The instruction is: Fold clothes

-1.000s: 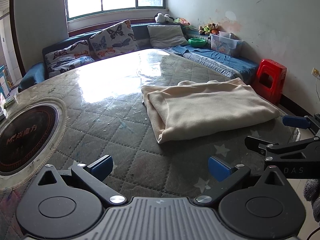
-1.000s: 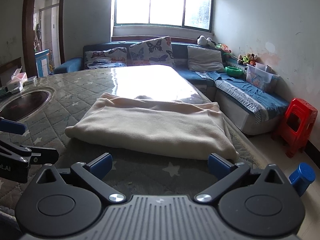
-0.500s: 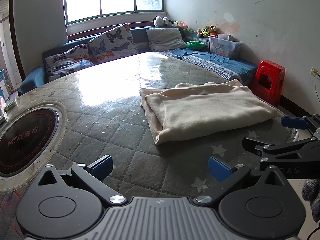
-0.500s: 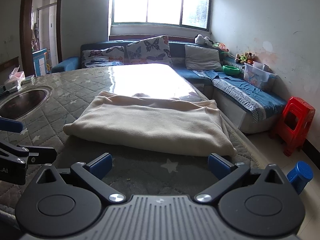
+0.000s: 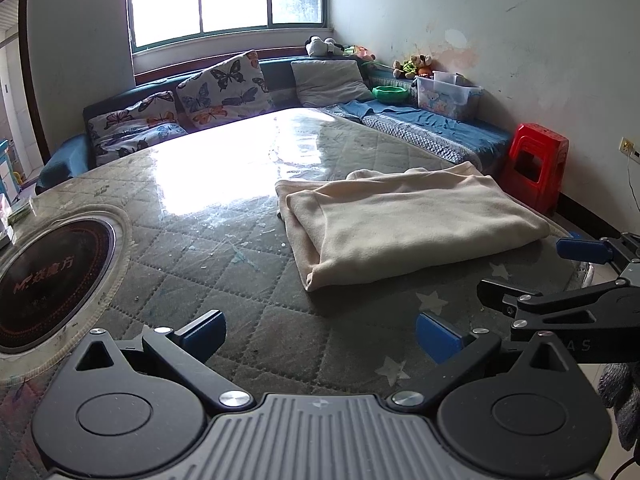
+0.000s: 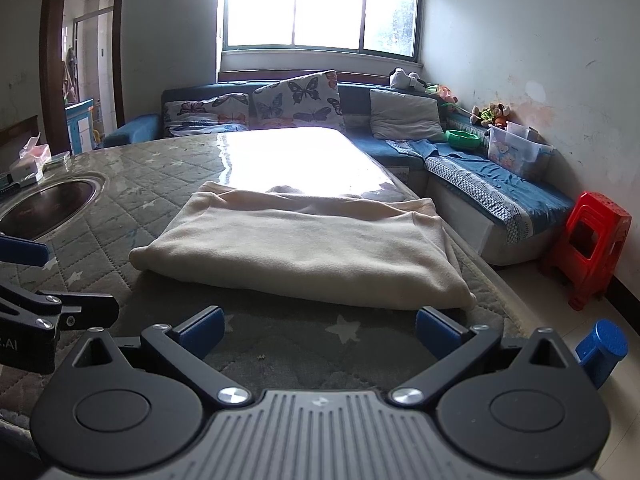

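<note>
Soft matt fleece garment [image 5: 404, 220] lies on a glossy quilted table cover [image 5: 192, 256].

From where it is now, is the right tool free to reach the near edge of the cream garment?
Probably yes: the right tool is open, facing the cream garment, with only bare table between.

A home living room: a blue sofa [image 6: 472, 168] with butterfly cushions [image 6: 296, 100] and plush toys [image 6: 490, 114] under the window [image 6: 320, 4].
</note>
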The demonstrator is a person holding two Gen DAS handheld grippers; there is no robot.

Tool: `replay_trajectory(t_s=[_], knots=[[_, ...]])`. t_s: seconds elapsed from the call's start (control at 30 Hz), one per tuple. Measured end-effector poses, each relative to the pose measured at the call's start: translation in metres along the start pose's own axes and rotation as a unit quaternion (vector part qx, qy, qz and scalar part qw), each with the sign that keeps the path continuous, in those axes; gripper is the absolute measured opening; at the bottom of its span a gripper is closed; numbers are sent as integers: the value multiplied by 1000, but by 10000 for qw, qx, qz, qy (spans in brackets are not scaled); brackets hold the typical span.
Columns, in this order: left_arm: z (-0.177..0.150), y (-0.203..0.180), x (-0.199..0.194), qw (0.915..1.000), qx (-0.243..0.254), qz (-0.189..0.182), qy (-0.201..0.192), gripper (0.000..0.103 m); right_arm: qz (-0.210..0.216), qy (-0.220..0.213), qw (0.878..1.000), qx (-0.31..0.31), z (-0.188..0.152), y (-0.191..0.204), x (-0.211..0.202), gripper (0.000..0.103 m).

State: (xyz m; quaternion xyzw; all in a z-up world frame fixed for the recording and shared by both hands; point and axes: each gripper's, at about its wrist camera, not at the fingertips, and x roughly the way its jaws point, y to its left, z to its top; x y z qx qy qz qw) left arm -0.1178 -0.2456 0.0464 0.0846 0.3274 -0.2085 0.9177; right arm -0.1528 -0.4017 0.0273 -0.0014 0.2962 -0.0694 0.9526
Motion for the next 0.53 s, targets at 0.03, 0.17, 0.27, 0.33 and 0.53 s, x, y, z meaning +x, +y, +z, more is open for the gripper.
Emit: replay_trajectory(t_s=[0.03,0.17,0.27,0.33,0.53], knots=[[0,0,0,10000,-2,-2,-3,103,1,-3,10000,-2,0,0,0,103],[0,0,-1,10000,5,1,-36,103,7,-15,10000,-11,0,1,0,103],[1,-1,-1,10000,7,10,-55,103,13,-24,10000,-15,1,2,0,103],[1,0,-1,10000,1,-6,-51,103,17,-31,10000,-14,1,2,-1,103],[2,0,-2,10000,37,12,-57,103,10,-27,10000,-13,1,2,-1,103]])
